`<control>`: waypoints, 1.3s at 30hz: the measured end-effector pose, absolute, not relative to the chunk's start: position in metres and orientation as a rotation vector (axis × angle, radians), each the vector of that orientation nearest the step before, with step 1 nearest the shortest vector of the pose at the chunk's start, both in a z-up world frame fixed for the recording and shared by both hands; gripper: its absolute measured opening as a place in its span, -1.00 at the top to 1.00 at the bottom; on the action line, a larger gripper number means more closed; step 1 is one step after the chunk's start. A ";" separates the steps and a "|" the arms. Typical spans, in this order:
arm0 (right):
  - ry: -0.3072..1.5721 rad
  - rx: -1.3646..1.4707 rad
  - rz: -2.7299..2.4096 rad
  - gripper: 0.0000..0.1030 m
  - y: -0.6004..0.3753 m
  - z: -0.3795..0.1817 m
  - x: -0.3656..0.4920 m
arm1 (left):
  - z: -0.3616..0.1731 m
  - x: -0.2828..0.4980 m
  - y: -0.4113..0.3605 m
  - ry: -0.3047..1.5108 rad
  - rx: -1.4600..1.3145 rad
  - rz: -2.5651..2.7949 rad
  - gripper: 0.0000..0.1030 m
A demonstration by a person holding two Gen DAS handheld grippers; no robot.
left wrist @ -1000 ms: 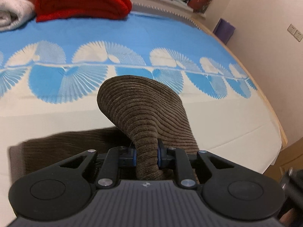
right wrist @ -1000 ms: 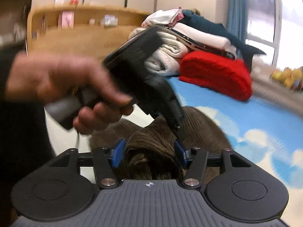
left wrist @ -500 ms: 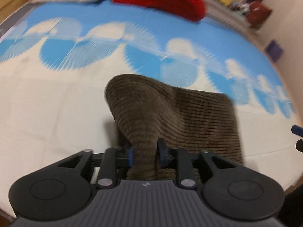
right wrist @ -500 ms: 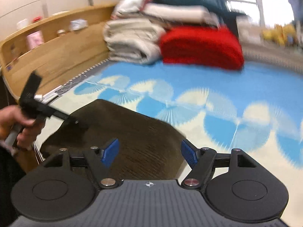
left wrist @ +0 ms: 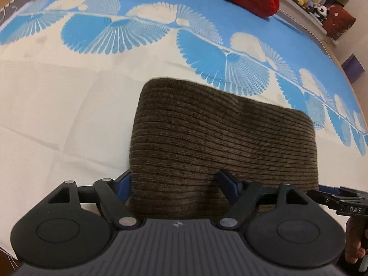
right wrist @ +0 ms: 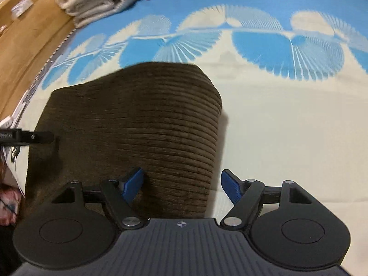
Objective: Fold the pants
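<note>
1. The release step: left gripper (left wrist: 174, 179) and right gripper (right wrist: 181, 181) have just spread their jaws, gripping nothing.
2. Folded brown pants (left wrist: 220, 142) lie flat on the bedspread (left wrist: 57, 115), at 12 o'clock from both.
3. Next, probably withdraw, or smooth the fold.

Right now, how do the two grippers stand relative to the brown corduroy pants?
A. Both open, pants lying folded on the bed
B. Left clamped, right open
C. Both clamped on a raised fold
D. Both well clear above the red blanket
A: the left gripper and right gripper, jaws just opened, stand spread, pinching nothing, and the brown corduroy pants lie folded flat on the bed.
</note>
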State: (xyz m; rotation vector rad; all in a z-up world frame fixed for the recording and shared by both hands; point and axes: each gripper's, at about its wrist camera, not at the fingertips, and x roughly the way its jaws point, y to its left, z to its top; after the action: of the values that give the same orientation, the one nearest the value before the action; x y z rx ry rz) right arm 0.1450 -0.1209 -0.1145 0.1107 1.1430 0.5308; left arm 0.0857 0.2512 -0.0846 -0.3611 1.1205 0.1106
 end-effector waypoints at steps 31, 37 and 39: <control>0.950 0.139 0.691 0.46 -0.141 -0.054 0.152 | -0.068 0.136 0.176 1.046 -0.325 -0.016 0.26; 0.900 0.172 0.622 0.45 -0.222 -0.019 0.190 | -0.042 0.182 0.117 0.929 -0.388 -0.134 0.26; 0.872 0.164 0.600 0.45 -0.248 -0.015 0.207 | -0.040 0.199 0.099 0.902 -0.393 -0.169 0.26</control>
State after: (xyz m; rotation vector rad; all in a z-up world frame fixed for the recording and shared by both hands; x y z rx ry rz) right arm 0.2073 -0.2482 -0.0152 0.1641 0.8722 0.6002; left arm 0.1989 0.0987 -0.0400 -0.3928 0.9020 -0.1695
